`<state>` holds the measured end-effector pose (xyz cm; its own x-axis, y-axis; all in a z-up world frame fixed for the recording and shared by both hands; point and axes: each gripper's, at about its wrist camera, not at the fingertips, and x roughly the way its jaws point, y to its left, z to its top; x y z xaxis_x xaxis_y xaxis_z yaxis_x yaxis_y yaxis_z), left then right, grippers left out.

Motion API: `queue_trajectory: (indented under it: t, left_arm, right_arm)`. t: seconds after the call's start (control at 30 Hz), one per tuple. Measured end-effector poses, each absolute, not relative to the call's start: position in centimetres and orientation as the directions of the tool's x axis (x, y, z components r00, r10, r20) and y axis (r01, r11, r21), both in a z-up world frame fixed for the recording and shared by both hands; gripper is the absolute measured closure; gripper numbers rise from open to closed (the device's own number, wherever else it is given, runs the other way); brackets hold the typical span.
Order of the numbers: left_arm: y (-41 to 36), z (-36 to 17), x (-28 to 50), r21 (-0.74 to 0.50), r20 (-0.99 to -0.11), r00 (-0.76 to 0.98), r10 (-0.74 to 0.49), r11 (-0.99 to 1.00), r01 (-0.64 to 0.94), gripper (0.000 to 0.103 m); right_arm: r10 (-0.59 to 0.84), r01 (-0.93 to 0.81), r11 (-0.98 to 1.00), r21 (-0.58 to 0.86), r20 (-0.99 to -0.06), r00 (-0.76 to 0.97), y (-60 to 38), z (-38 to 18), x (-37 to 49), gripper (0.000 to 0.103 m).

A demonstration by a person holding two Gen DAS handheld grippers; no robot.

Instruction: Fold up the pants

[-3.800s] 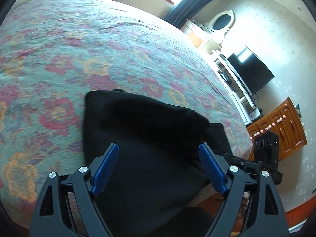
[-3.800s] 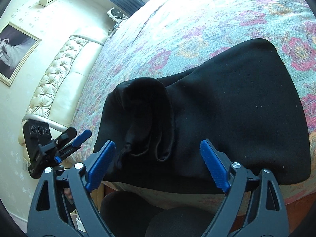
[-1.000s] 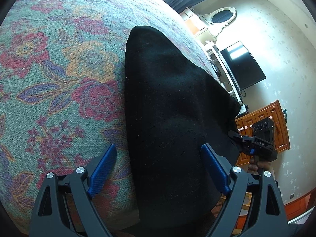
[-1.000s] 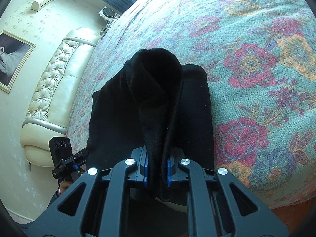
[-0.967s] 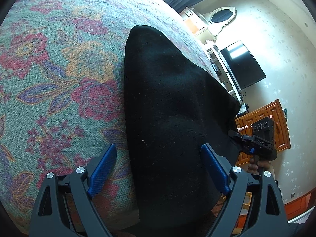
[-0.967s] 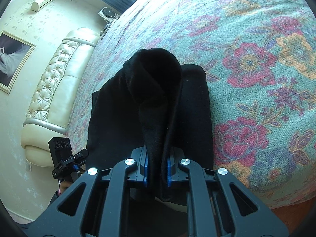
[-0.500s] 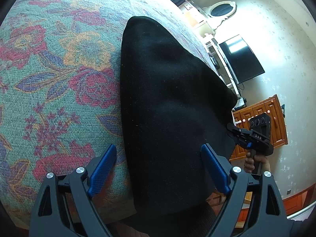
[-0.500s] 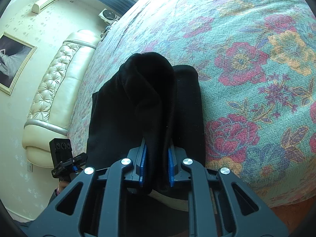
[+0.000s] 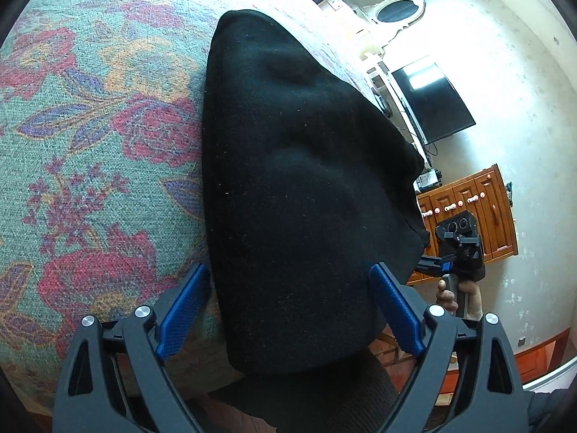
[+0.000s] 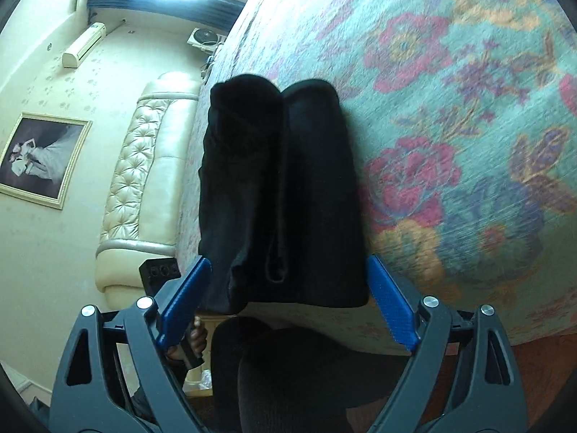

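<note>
Because the pants (image 9: pixel 303 195) are a thick, soft black knit, they look light but limp: I judge they will sag and slide out of shape if lifted by one layer, and the fuzzy cloth should grip well against the ribbed blue pads (image 9: pixel 182 315). They will not hurt from a firm pinch. The best hold, to my eye, is at the near hem corners, taking every layer at once, so the bundle does not open.

On the flowered bedspread (image 9: pixel 90 144) the pants lie as a long folded bundle at the near edge of the bed, with their near end hanging just over it. In the right wrist view they show two rounded folds (image 10: pixel 277 187) side by side with a dark seam between, the layer ends stacked toward the camera.

Both tongs stand wide apart and hold nothing. The left gripper (image 9: pixel 288 310) straddles the near end of the bundle, its left pad over the bedspread just beside the cloth edge and its right pad at the other edge. The right gripper (image 10: pixel 286 299) likewise frames the stacked ends, one pad at each side. Whether any pad touches the cloth I cannot tell. From the left wrist view the right gripper (image 9: pixel 458 252) shows beyond the bundle's far side, in a hand (image 9: pixel 456 297).
</note>
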<state>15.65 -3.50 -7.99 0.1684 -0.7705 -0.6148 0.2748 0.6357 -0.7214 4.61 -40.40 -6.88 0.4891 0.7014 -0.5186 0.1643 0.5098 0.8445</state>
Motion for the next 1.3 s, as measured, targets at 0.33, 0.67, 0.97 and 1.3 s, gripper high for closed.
queue_trajectory:
  t: [0.33,0.67,0.97,1.3]
  left_arm:
    - [-4.5,-7.6,15.2,-0.698,-0.619,0.227,-0.752,0.659,0.280,0.012]
    - [-4.4,-8.0,15.7,-0.754,-0.556,0.237,-0.797,0.603,0.260,0.012]
    - [-3.0,-8.8,16.5,-0.789,-0.530,0.212,-0.821,0.569,0.230,0.054]
    - [-2.0,-9.9,17.3,-0.844,-0.461,0.166,-0.872,0.488,0.223,0.074]
  right_arm:
    - [0.663,0.156,0.617,0.772,-0.616,0.426,-38.6,-7.6,5.1,0.039]
    - [0.671,0.152,0.597,0.788,-0.594,0.443,-39.6,-8.4,4.6,0.062]
    - [0.694,0.147,0.561,0.814,-0.560,0.453,-41.8,-9.3,4.1,0.061]
    - [0.695,0.137,0.568,0.812,-0.562,0.448,-42.0,-9.2,3.9,0.061]
